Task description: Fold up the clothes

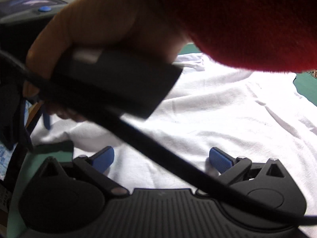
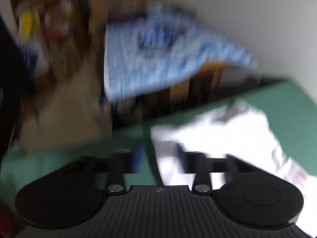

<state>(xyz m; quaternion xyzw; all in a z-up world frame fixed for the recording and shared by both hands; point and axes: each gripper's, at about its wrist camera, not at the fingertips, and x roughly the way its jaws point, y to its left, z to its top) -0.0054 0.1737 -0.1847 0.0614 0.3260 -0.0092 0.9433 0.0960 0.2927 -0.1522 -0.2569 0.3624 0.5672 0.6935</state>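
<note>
A white garment (image 1: 218,115) lies spread over the green table (image 1: 305,85). My left gripper (image 1: 161,158) is open just above it, its blue pads (image 1: 220,159) wide apart with only flat cloth under them. A hand (image 1: 89,23) in a red sleeve (image 1: 237,19) crosses in front, holding the right gripper's dark housing (image 1: 118,83). The right wrist view is blurred. There my right gripper (image 2: 160,155) is open, and the edge of the white garment (image 2: 218,138) lies under the gap, not pinched.
A black cable (image 1: 158,150) runs diagonally across the left wrist view. Beyond the far edge of the green table (image 2: 287,99) hangs a blue patterned cloth (image 2: 158,55) over wooden furniture (image 2: 198,91). A cluttered brown shelf (image 2: 49,19) stands at the back left.
</note>
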